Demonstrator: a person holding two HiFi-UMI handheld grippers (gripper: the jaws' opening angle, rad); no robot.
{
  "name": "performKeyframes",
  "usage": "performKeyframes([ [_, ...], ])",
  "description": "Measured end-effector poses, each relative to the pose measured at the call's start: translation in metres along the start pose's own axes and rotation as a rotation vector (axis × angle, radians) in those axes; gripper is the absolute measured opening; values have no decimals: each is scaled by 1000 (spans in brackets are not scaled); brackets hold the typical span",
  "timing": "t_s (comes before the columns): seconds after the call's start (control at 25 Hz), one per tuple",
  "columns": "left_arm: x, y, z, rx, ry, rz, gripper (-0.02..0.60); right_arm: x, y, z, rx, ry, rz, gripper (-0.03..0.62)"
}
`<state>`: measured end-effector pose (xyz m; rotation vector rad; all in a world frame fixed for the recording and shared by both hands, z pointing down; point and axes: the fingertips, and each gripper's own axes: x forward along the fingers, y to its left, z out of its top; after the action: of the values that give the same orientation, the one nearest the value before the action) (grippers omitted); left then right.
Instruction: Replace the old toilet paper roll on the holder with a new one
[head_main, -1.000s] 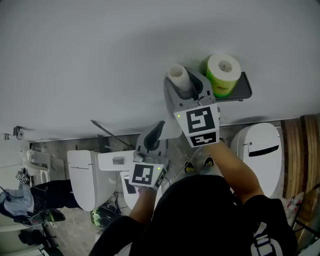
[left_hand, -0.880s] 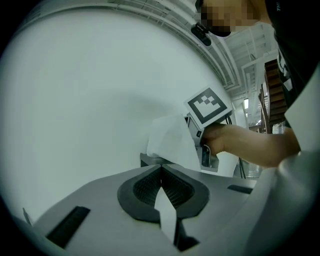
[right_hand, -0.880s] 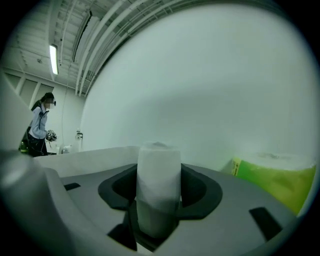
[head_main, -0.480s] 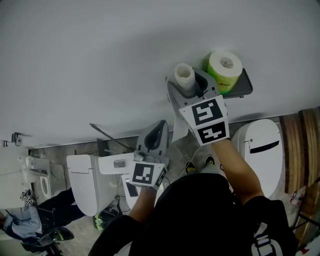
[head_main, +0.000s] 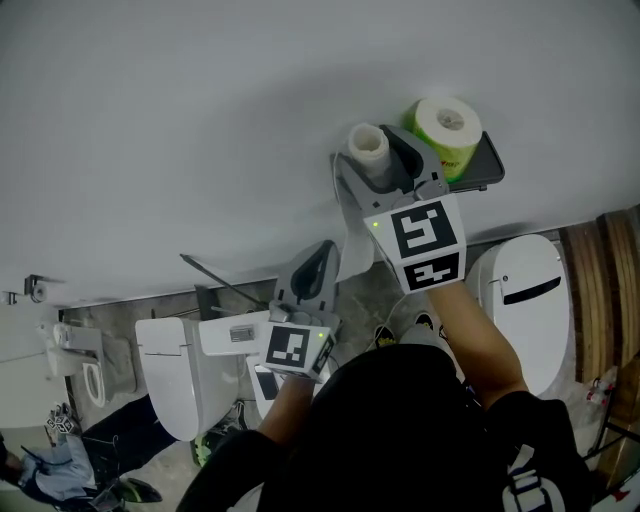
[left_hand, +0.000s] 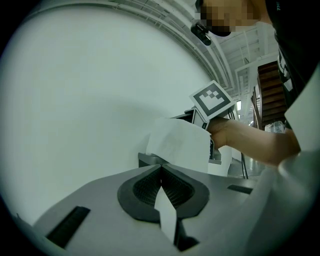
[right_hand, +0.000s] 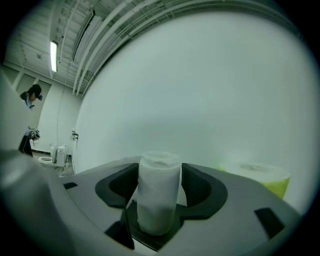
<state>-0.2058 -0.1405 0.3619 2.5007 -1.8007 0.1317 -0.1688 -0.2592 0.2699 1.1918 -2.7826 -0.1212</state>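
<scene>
The old roll (head_main: 368, 150) is held upright in the right gripper (head_main: 377, 166), long axis vertical and one open end turned up. The jaws have just been opening, yet both are seen against its sides. At its 3 o'clock the green-wrapped new roll (head_main: 447, 128) is stood on end on the shelf (head_main: 488, 172). At 7 o'clock a paper sheet (head_main: 353, 256) is pinched in the closed jaws of the left gripper (head_main: 320, 255).
</scene>
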Motion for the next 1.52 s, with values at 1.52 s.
performKeyframes([
  [1.52,18,-30,13,-6,-60,-98,23,-111,-75,37,-90,-138,-144,292],
])
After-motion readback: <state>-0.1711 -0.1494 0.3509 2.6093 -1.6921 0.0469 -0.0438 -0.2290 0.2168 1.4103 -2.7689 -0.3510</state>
